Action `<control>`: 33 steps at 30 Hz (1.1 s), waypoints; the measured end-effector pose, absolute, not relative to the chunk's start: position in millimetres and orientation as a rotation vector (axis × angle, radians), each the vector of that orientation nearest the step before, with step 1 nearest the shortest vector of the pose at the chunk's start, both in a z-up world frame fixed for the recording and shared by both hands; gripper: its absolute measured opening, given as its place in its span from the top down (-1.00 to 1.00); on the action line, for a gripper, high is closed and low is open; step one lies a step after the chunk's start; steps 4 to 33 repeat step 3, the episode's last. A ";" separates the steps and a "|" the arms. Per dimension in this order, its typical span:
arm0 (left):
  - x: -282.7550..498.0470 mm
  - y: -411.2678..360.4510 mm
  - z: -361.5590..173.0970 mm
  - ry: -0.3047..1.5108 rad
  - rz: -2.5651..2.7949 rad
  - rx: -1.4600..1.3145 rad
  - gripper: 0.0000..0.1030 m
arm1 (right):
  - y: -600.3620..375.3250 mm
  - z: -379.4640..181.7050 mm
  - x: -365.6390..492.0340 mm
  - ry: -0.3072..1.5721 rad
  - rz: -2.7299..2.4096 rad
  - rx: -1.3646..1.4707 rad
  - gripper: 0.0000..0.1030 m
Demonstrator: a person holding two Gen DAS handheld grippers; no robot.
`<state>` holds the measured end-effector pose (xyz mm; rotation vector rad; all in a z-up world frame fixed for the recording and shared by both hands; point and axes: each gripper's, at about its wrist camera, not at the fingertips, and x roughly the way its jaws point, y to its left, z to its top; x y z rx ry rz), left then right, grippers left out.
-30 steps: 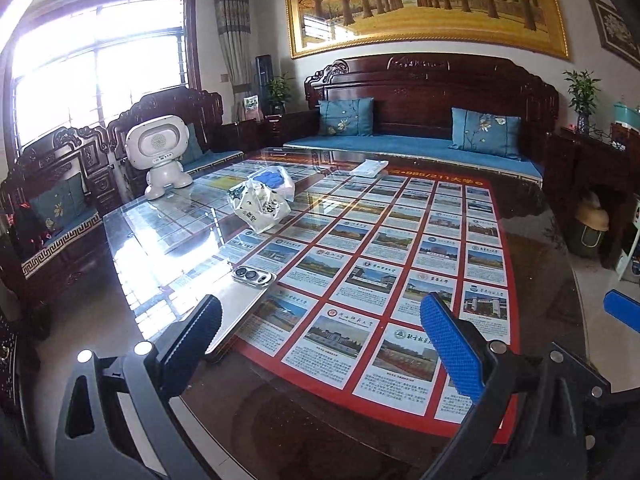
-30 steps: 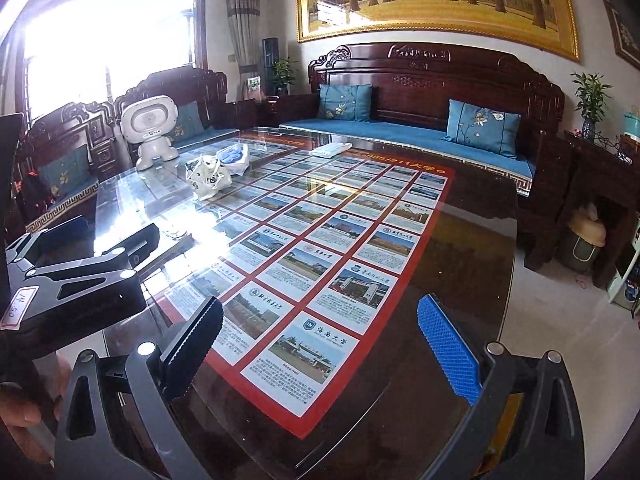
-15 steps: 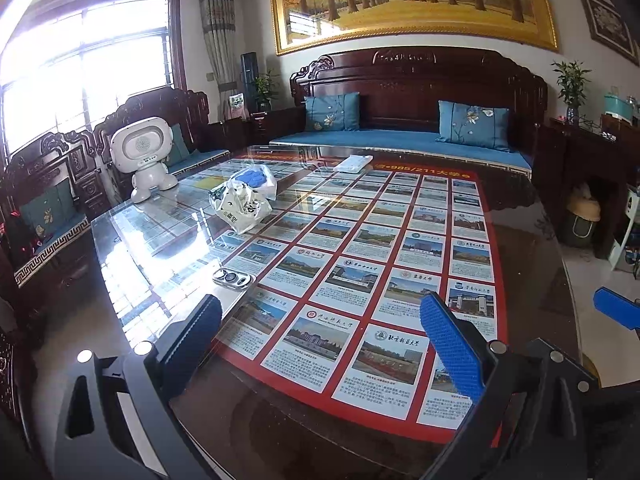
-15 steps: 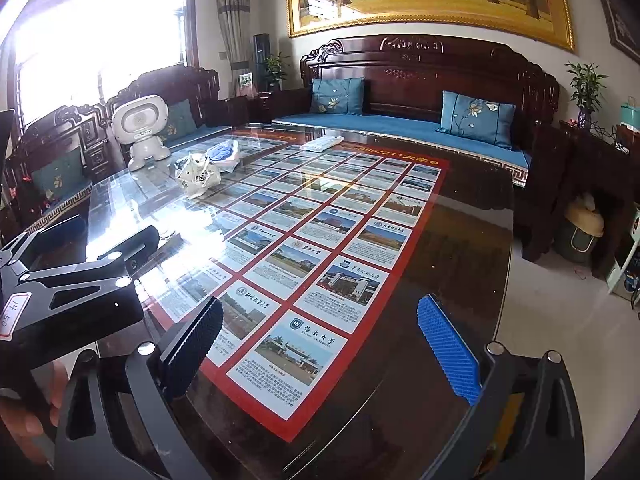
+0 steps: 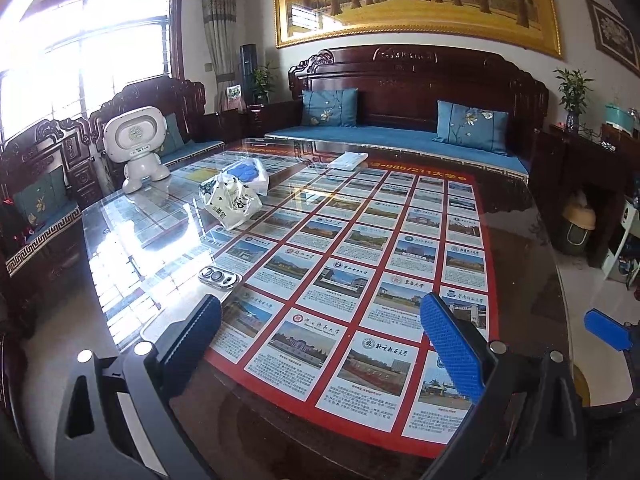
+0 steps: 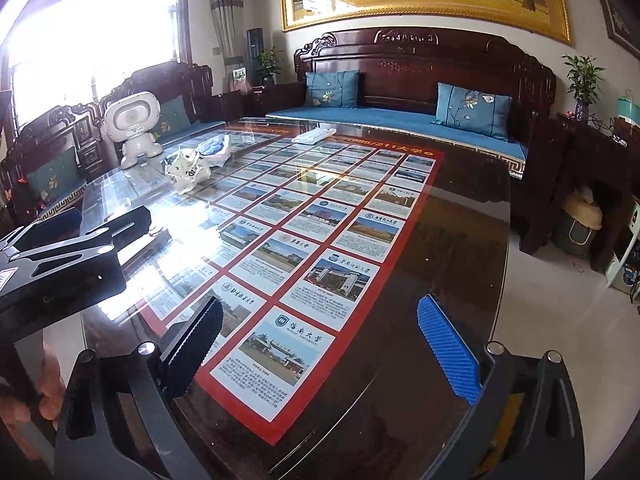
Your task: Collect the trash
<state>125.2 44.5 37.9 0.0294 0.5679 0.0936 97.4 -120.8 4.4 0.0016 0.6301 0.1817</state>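
Note:
A crumpled white plastic bag (image 5: 231,204) with dark print lies on the glass table top, far ahead and left; it also shows in the right wrist view (image 6: 187,170). Behind it lies a clear packet with blue pieces (image 5: 246,173) (image 6: 215,146). A flat white packet (image 5: 349,160) (image 6: 316,135) lies near the far table edge. My left gripper (image 5: 320,344) is open and empty above the near table edge. My right gripper (image 6: 318,348) is open and empty, to the right of the left one, whose body (image 6: 68,264) shows at the left.
A small silver case (image 5: 220,278) lies on the glass near my left gripper. A white toy robot (image 5: 136,146) stands at the far left. A red poster of cards (image 5: 360,264) lies under the glass. Dark wooden sofas surround the table; a bin (image 6: 580,228) stands at the right.
Both grippers have drifted slightly over the near table edge; the view has shifted a little. Both stay open and empty. Nothing on the table has moved.

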 end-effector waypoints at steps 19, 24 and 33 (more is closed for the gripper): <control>130.4 42.6 33.8 0.587 0.090 0.031 -0.92 | -121.8 3.6 100.0 0.633 0.183 0.000 -0.83; 130.4 42.6 33.8 0.587 0.090 0.031 -0.92 | -121.8 3.6 100.0 0.633 0.183 0.000 -0.83; 130.4 42.6 33.8 0.587 0.090 0.031 -0.92 | -121.8 3.6 100.0 0.633 0.183 0.000 -0.83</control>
